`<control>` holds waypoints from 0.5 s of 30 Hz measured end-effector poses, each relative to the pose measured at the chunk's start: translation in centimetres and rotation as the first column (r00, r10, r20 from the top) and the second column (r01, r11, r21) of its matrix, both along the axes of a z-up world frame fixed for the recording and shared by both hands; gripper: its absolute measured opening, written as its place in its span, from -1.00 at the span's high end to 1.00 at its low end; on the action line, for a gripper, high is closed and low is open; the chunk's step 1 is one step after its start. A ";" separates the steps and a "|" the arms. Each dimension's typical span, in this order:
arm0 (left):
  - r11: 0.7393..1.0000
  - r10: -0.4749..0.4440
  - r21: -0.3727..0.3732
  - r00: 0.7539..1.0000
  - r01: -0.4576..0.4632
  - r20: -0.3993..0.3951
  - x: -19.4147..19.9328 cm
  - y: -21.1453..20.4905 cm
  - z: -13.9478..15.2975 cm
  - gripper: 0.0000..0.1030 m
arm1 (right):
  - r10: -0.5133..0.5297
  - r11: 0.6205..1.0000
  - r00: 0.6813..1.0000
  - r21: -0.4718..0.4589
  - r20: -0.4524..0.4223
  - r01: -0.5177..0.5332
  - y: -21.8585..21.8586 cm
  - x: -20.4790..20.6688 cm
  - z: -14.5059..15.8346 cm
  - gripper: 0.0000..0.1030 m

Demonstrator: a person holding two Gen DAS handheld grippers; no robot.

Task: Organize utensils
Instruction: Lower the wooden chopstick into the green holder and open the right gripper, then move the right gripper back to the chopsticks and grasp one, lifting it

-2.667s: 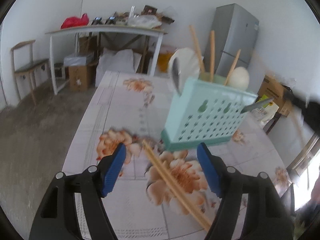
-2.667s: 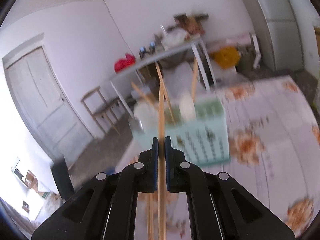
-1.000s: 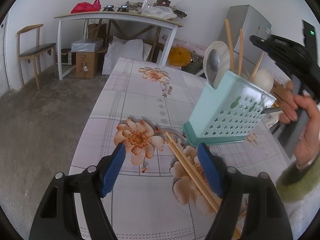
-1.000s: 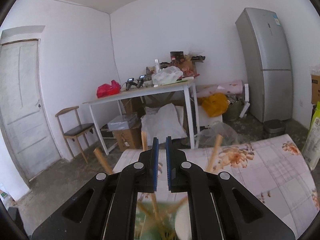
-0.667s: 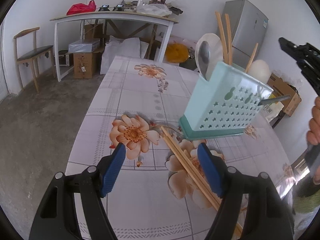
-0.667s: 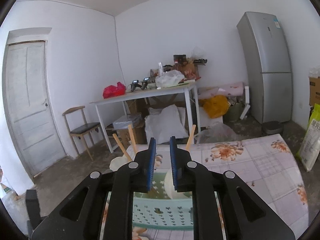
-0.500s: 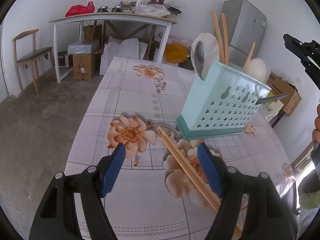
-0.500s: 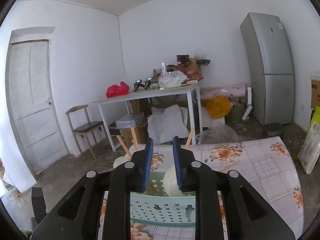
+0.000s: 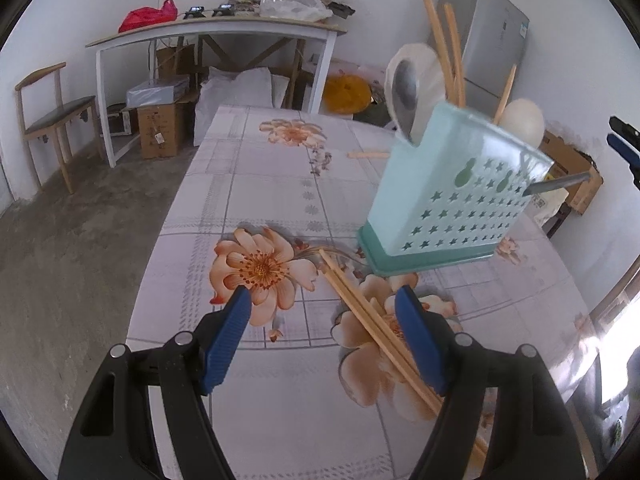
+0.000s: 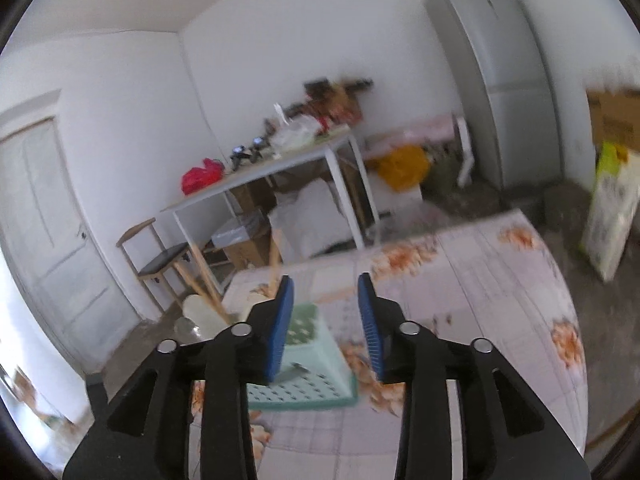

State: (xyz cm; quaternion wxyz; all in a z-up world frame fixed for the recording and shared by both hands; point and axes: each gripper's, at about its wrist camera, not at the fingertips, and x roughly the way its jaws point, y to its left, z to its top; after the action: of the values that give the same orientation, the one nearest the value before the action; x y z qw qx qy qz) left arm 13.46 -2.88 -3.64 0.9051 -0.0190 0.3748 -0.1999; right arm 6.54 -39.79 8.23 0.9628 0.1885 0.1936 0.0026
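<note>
Left wrist view: my left gripper [image 9: 324, 320] hangs low over the flowered table [image 9: 256, 184], jaws spread wide and empty. The loose chopsticks [image 9: 372, 316] lie on the cloth, running from near the foot of the teal utensil holder [image 9: 452, 204] back under my right-hand pad [image 9: 418, 340]. The holder stands just beyond them and carries a metal spoon [image 9: 402, 92], upright chopsticks [image 9: 446, 52] and pale spoons. 1 more stick [image 9: 368, 155] lies on the table behind the holder. To do the pickup well, I judge I should turn the wrist so the pads cross the sticks, come down near their middle, and close on both together so they do not scissor.

Against 0.5 s ago: this view is almost unchanged; jaws equally wide, sticks in the same place.

Right wrist view: blurred. My right gripper [image 10: 326, 320] is above the utensil holder [image 10: 308, 364], jaws well apart and holding nothing.

Against 0.5 s ago: the gap was narrow then and is much wider now; 2.7 s ago these pads clamped 1 chopstick, now gone from them.
</note>
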 end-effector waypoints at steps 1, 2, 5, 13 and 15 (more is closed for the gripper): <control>1.000 -0.002 0.003 1.000 0.002 -0.010 0.3 0.0 -0.2 -0.40 | 0.002 0.999 0.999 0.040 -0.036 -0.001 -1.4 0.9 -0.5 0.24; 1.000 -0.004 -0.001 1.000 0.004 -0.024 0.7 0.0 -0.5 -0.40 | 0.011 0.998 0.998 0.066 -0.064 -0.006 -2.2 1.6 -0.9 0.16; 0.999 -0.001 -0.034 0.998 -0.001 -0.059 1.7 0.4 -1.1 -0.40 | 0.056 0.986 0.978 0.165 -0.202 -0.023 -4.6 6.2 -2.9 0.04; 0.997 0.034 -0.062 0.995 -0.040 -0.096 4.2 1.7 -1.2 -0.40 | 0.221 0.948 0.836 0.311 -0.502 -0.064 -9.1 26.7 -9.1 -0.01; 0.997 0.058 -0.054 0.993 -0.064 -0.099 4.8 2.1 -1.1 -0.40 | 0.247 0.928 0.778 0.373 -0.578 -0.017 -9.4 30.5 -11.4 -0.01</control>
State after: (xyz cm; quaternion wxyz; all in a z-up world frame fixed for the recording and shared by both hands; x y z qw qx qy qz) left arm 18.24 -0.74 -4.73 0.8906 -0.0658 0.4118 -0.1815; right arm 37.01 -49.18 -3.21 0.7952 0.3317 0.5058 0.0437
